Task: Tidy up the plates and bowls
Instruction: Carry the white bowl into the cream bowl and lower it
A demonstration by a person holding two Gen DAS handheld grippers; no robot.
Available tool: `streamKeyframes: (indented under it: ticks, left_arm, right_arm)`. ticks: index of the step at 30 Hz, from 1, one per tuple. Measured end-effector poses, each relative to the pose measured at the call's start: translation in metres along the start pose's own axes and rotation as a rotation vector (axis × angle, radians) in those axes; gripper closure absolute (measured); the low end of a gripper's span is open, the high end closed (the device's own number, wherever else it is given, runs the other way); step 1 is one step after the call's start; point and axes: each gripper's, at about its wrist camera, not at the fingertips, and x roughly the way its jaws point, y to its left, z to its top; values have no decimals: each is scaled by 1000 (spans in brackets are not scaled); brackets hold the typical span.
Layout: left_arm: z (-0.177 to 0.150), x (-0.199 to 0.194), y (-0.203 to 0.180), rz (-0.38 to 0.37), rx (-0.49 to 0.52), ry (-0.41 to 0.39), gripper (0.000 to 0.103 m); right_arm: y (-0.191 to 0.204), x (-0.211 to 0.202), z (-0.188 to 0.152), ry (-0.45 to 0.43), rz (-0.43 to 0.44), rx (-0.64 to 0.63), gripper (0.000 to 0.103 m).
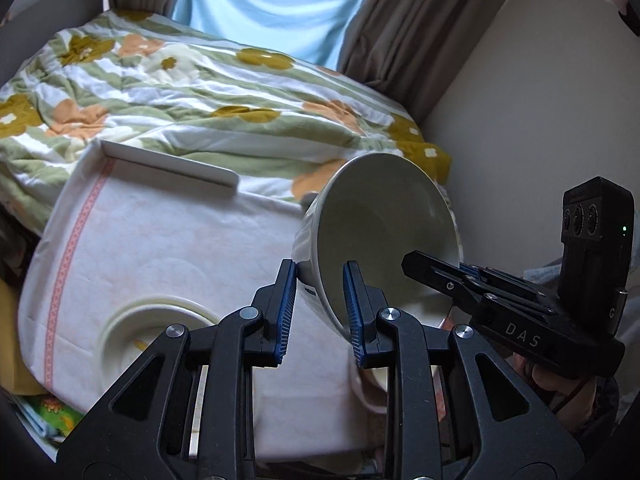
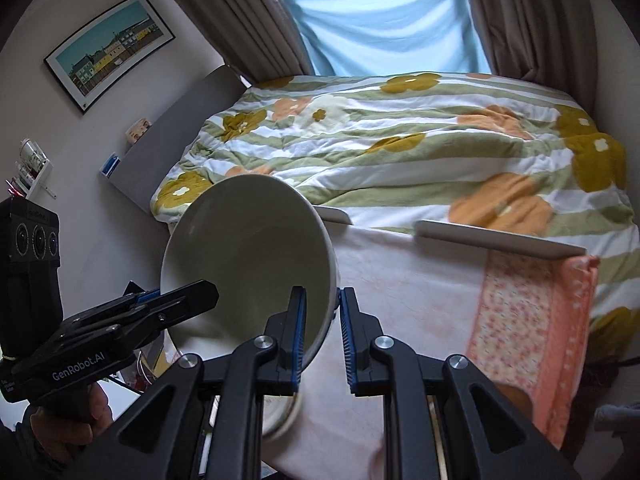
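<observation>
A: Black fingers with blue ribbed pads are filling the foreground of both wrist views. What are they doing?

B: Both are pinching the same thing. The left gripper [image 1: 320,312] is clamping one side of the rim of the cream glazed ceramic bowl [image 1: 380,232], one pad inside and one outside the wall. The right gripper [image 2: 323,332] is grasping the opposite side of the rim the same way.

A: And where is the bowl sitting?

B: It is not sitting at all. It is hanging tilted in the air between the two grippers, mouth facing the cameras, above the bench covered with a white cloth [image 1: 160,240] that has a pink patterned border. A cream round plate [image 1: 132,324] is lying on that cloth just below the left fingers, and a flowered green-striped quilt [image 2: 400,140] is spreading over the bed behind.

A: How is it likely to handle?

B: I am judging it stiff, fairly heavy and breakable, with a slick glaze. Thin rim pinches are giving little purchase, so I would be holding deep on the wall, keeping both sides level, and lowering gently.

A: Where to?

B: Probably onto the plate or cloth; I cannot tell which.
</observation>
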Motion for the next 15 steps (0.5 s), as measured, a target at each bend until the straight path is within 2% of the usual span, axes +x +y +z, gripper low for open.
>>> streamKeyframes:
  ticks: [7,15]
  left_arm:
    - [-52,39,-68,-58,39,110,82]
    - [-95,88,-93,-31,108,262,82]
  right_arm:
    - [-63,-48,-53,14,-86,74,88]
    - [-114,-47,-104,60,-124,185,88]
